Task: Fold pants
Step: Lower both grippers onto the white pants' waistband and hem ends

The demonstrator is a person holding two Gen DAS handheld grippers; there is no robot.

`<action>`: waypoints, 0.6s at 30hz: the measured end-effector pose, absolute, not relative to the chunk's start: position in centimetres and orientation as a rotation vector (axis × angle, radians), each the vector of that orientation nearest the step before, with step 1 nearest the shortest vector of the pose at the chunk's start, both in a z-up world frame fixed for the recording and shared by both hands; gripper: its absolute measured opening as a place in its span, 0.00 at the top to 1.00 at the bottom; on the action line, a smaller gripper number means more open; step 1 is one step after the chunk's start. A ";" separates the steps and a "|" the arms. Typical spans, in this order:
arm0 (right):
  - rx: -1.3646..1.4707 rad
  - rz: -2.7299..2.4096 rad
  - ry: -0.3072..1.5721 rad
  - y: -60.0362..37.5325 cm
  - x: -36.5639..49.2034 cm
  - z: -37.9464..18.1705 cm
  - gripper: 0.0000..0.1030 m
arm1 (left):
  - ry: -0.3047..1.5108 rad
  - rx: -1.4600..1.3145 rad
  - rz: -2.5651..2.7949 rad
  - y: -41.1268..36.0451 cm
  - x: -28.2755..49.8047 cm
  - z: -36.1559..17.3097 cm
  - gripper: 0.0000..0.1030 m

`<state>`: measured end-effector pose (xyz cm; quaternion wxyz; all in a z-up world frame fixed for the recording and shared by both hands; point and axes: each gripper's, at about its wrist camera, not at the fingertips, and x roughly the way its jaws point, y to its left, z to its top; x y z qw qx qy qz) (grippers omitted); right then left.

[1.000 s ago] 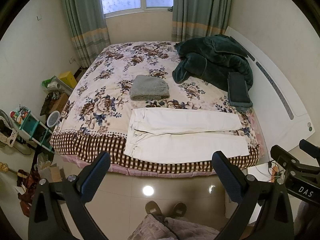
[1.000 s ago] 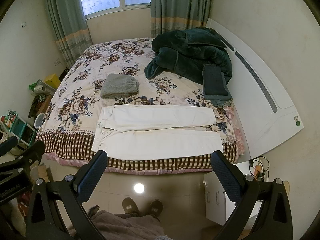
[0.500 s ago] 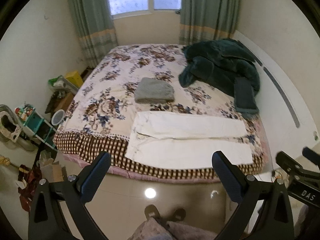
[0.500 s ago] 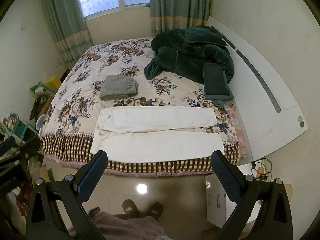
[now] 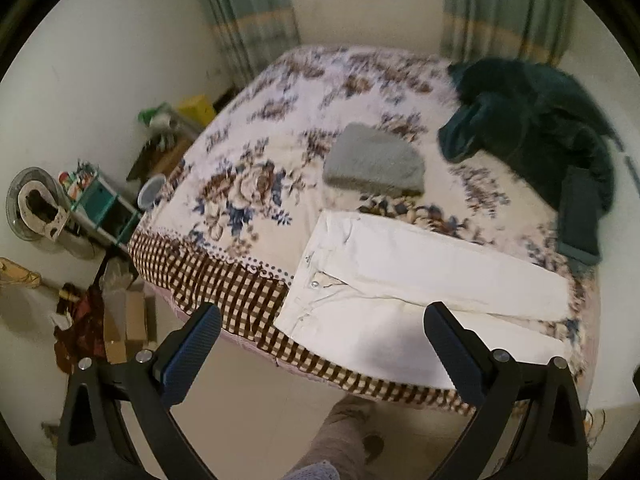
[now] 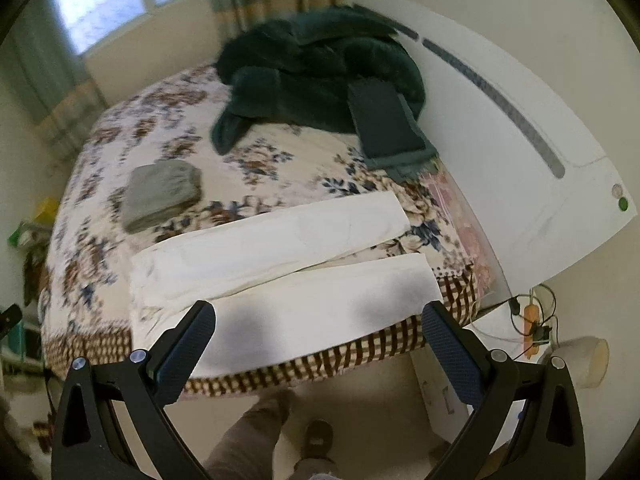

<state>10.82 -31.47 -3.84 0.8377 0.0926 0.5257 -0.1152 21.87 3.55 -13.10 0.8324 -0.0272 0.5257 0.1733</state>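
White pants (image 5: 404, 276) lie flat along the near edge of the floral bed (image 5: 256, 184), waistband to the left, both legs stretched to the right. They also show in the right wrist view (image 6: 280, 264), leg cuffs at the right. My left gripper (image 5: 320, 332) is open and empty, above the near bed edge by the waistband. My right gripper (image 6: 318, 332) is open and empty, above the near leg.
A folded grey garment (image 5: 374, 164) and a dark green blanket (image 5: 532, 120) with a dark folded cloth (image 6: 384, 120) lie further back on the bed. White headboard (image 6: 520, 160) at right. Shelf and clutter (image 5: 92, 208) on the floor at left. A white cabinet (image 6: 444, 396) near the bed corner.
Both grippers have moved forward and closer to the bed; the pants look larger. The left view swung toward the waistband, the right view toward the leg ends. Both stay open.
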 end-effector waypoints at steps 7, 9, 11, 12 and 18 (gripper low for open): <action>0.318 -0.389 1.267 -35.3 27.3 -15.9 0.00 | 1.333 -0.156 0.420 6.5 36.3 -25.2 0.00; 0.369 -0.427 1.323 -36.3 32.1 -20.7 0.00 | 1.403 -0.205 0.456 7.6 40.7 -29.9 0.00; 0.406 -0.483 1.365 -37.2 36.2 -25.3 0.00 | 1.458 -0.267 0.499 9.0 44.3 -33.8 0.00; 0.431 -0.509 1.379 -37.9 38.4 -27.9 0.00 | 1.478 -0.300 0.521 9.7 46.1 -36.0 0.00; 0.506 -0.673 1.433 -41.1 48.8 -41.6 0.00 | 1.590 -0.465 0.647 13.0 54.8 -48.3 0.00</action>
